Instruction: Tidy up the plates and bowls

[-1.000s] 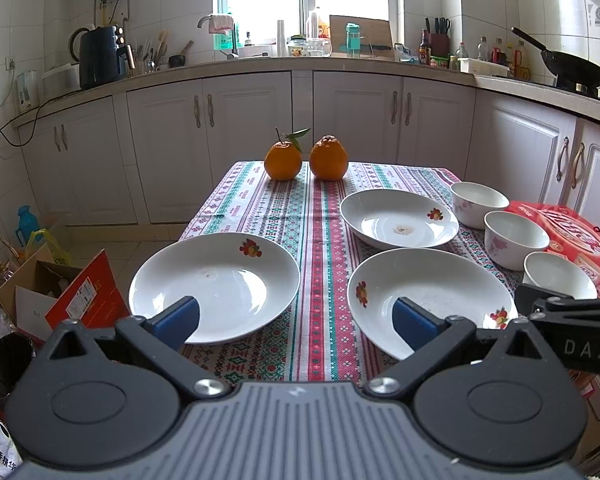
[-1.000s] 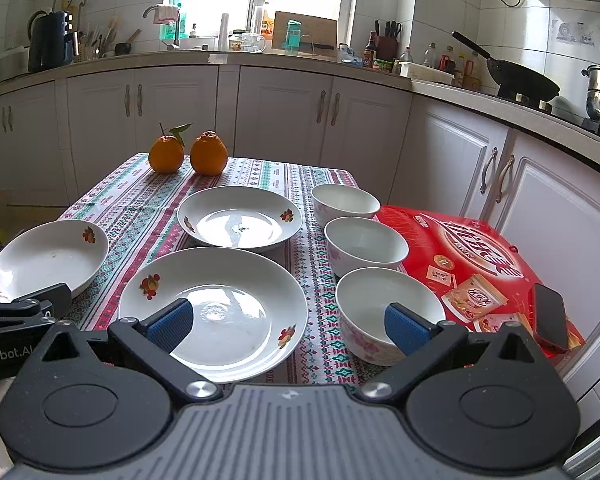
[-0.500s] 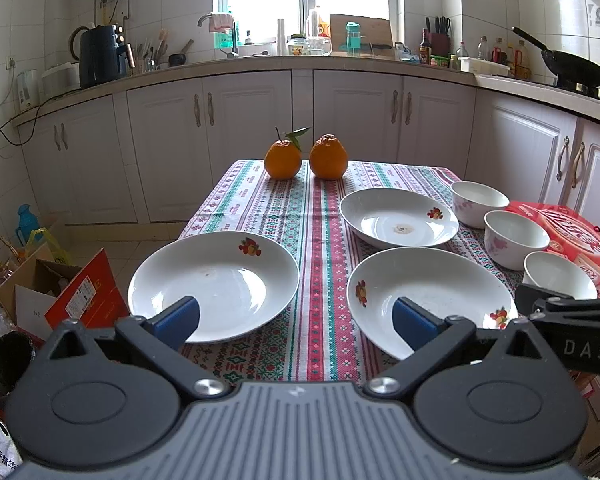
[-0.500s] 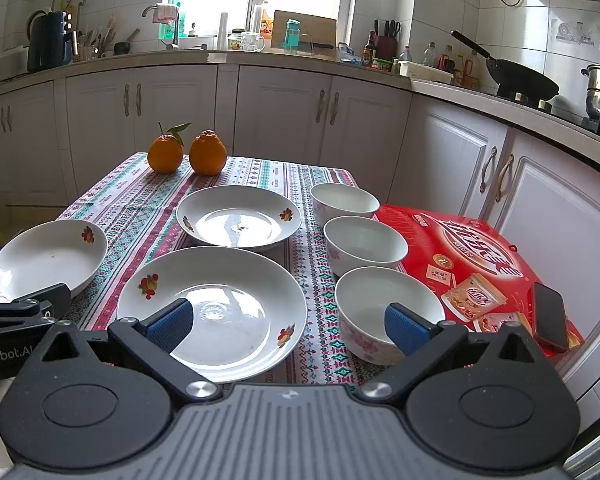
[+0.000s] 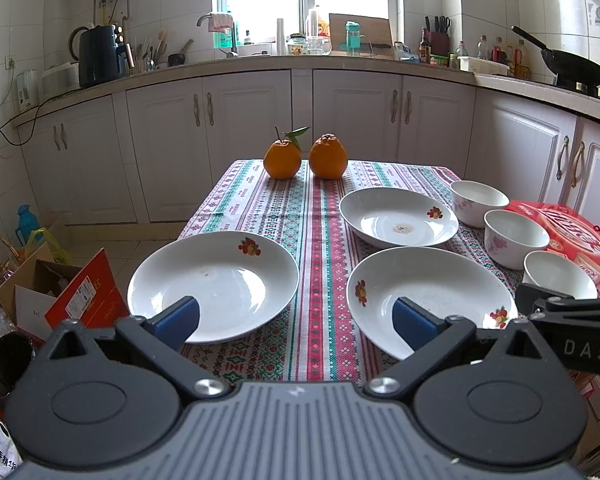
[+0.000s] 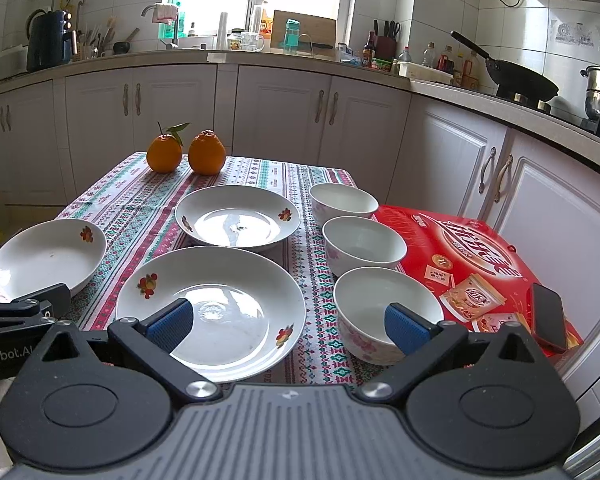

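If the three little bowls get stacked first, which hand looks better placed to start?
The right, probably. The right gripper is open with the nearest bowl just ahead by its right finger. The left gripper faces the plates, bowls off to its side.

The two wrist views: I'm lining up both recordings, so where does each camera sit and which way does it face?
Left wrist view: sits on the left gripper, facing along the table toward the window; its open blue-padded fingers frame two white floral plates, and the right gripper shows at the right edge.
Right wrist view: sits on the right gripper, further right, same heading; its open fingers frame the near white plate and near white bowl.
Shared: three plates, three bowls, two oranges, red box.
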A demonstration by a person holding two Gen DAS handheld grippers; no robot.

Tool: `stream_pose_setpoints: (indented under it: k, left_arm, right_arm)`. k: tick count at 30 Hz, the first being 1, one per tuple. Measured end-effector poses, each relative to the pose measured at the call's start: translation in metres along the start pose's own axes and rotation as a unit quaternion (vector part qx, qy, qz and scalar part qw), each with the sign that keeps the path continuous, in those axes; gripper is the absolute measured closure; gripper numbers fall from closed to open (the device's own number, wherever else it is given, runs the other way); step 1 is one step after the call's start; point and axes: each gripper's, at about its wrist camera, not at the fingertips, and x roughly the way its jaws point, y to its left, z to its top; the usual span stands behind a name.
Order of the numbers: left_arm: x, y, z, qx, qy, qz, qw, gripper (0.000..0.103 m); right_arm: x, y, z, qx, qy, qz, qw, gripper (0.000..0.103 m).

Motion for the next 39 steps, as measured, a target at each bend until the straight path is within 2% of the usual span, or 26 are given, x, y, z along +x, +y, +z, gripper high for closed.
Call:
stream_pose_setpoints:
  k: [18, 22, 29, 39]
  left_arm:
    - [0.006, 0.001, 0.000, 0.000, 0.006, -0.002, 1.0000, 0.001]
    - [0.011, 0.003, 0.004, 0.003, 0.008, -0.003, 1.0000, 0.001]
    - [0.021, 0.008, 0.012, 0.008, 0.019, -0.026, 0.9995, 0.001]
    - [0.037, 0.028, 0.019, 0.027, 0.003, -0.006, 0.9996, 0.001]
  right_arm:
    - [0.005, 0.002, 0.002, -0.004, 0.005, 0.004, 1.000, 0.000]
    - [0.011, 0.002, 0.007, -0.008, 0.009, 0.017, 1.000, 0.000]
    - [0.025, 0.000, 0.016, -0.007, 0.011, 0.039, 0.999, 0.000]
    - [0.046, 0.001, 0.038, -0.021, 0.004, 0.073, 0.997, 0.000]
